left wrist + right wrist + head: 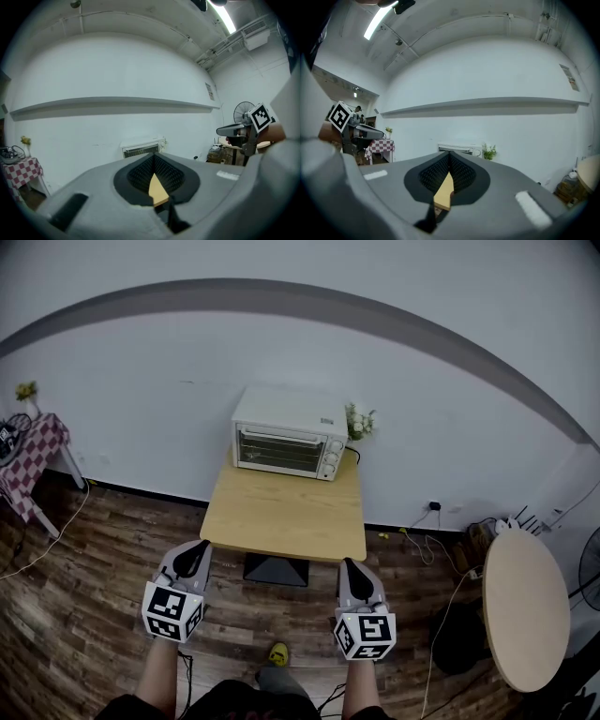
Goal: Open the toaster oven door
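Note:
A white toaster oven [287, 446] stands at the far edge of a small wooden table [281, 517], against the white wall, with its glass door closed. My left gripper [198, 550] and right gripper [351, 567] hover over the floor at the table's near edge, well short of the oven. Both are shut with nothing between the jaws. The oven [140, 149] shows small and distant past the left gripper [153, 158], and the oven [460, 149] likewise beyond the right gripper [449, 156].
A small potted plant [359, 421] sits right of the oven. A round wooden table [525, 607] and cables lie at the right, a checkered-cloth table [30, 457] at the left. A fan [244, 112] stands at the right. The floor is dark wood.

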The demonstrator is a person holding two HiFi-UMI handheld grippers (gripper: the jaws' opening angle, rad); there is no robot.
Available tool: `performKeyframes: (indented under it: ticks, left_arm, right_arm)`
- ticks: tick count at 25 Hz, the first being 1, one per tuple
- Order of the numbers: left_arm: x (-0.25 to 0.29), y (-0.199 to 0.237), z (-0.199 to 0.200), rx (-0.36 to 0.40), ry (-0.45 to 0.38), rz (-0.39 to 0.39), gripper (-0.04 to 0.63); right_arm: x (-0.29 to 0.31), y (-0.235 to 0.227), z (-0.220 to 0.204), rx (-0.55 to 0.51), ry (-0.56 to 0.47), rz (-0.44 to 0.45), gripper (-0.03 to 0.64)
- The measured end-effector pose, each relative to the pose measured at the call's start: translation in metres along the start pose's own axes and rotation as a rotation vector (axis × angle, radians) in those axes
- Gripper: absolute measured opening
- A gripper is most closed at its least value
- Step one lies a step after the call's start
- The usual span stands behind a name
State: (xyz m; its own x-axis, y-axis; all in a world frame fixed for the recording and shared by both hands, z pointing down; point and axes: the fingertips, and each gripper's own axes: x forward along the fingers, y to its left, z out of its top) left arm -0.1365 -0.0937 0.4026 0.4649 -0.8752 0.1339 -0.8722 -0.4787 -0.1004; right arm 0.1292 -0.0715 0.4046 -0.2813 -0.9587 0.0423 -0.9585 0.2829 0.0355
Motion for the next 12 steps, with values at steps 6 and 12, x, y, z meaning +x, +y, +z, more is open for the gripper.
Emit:
performKeyframes:
  ticks: [6,12]
  left_arm:
    - [0.062,0.007,0.004,0.012,0.027,0.012,-0.002]
    - [0.123,0.010,0.012,0.015,0.050,0.019,-0.002]
  right_arm:
    - [0.051,-0.040,-0.008,0.014,0.015,0.015,0.009]
    - [0.103,-0.078,-0.008,0.018,0.029,0.043,0.009]
